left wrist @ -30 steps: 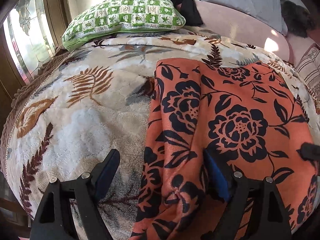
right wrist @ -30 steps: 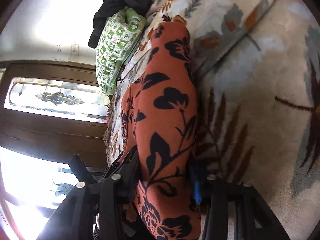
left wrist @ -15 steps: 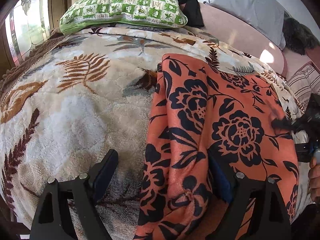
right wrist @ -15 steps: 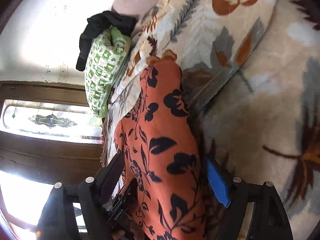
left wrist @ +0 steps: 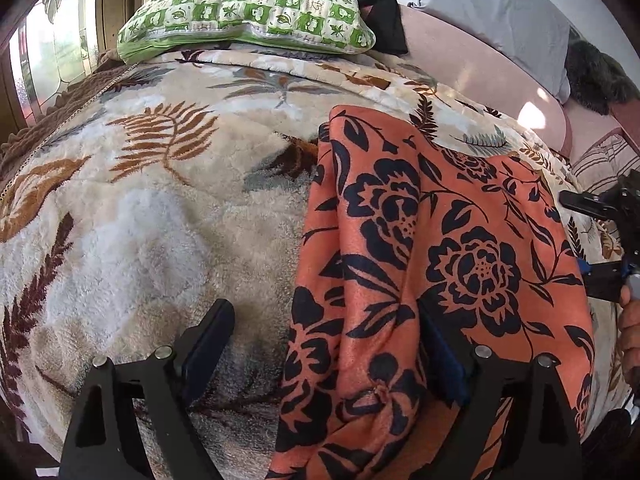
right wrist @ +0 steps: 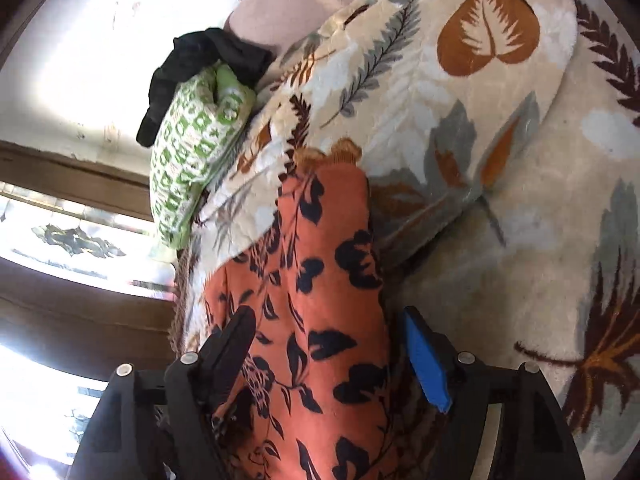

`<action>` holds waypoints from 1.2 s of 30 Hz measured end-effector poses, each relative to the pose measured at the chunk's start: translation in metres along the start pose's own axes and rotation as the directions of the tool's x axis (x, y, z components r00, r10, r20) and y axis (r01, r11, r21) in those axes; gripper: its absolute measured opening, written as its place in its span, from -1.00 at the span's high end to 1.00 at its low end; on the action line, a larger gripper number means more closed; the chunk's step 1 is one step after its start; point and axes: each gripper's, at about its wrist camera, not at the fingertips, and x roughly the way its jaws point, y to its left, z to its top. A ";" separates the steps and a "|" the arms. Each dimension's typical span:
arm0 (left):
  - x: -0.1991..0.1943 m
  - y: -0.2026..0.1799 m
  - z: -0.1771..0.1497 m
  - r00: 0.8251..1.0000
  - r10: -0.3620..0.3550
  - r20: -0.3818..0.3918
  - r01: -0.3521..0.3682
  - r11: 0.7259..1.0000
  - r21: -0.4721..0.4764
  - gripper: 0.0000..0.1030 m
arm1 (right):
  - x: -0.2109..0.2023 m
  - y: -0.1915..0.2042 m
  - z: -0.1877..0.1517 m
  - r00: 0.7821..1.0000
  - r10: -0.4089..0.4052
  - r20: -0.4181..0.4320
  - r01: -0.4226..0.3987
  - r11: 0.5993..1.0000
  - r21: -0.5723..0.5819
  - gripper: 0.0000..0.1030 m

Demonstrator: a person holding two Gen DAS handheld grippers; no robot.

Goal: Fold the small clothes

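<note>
An orange garment with black flowers (left wrist: 420, 248) lies flat on a leaf-patterned blanket (left wrist: 140, 208); it also shows in the right wrist view (right wrist: 320, 320). My left gripper (left wrist: 328, 328) is open at the garment's near left edge, its jaws wide apart, the cloth's folded edge lying between them. My right gripper (right wrist: 332, 340) is open over the garment's right side, the cloth lying between its jaws, not pinched. The right gripper also shows at the right edge of the left wrist view (left wrist: 604, 236).
A green checked pillow (left wrist: 248, 12) lies at the head of the bed with black clothing (left wrist: 376, 8) behind it. A grey pillow (left wrist: 500, 20) and a pink sheet (left wrist: 472, 72) are at the back right. A window (right wrist: 60, 240) is on the left.
My right gripper has opened, let go of the garment and drawn back a little. The garment now lies flat. My left gripper stays open in much the same place.
</note>
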 end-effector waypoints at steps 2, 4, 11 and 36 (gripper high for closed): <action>0.000 0.001 0.001 1.000 -0.007 -0.003 0.007 1.000 -0.005 -0.78 | 0.028 -0.005 0.014 0.996 -0.041 -0.079 0.042 0.999 0.001 -0.21; 0.000 0.002 0.001 1.000 -0.010 -0.002 0.010 1.000 -0.008 -0.78 | 0.034 0.006 0.012 0.993 -0.093 -0.073 0.090 0.995 -0.045 0.47; 0.002 0.002 0.001 1.000 -0.009 0.001 0.009 1.000 -0.016 -0.81 | 0.035 0.015 0.009 0.980 -0.197 -0.039 0.194 0.979 -0.056 -0.23; -0.035 0.042 0.028 0.955 -0.296 -0.030 0.287 0.944 -0.164 -0.79 | 0.003 0.015 -0.076 0.990 -0.054 -0.128 0.038 0.992 -0.123 -0.45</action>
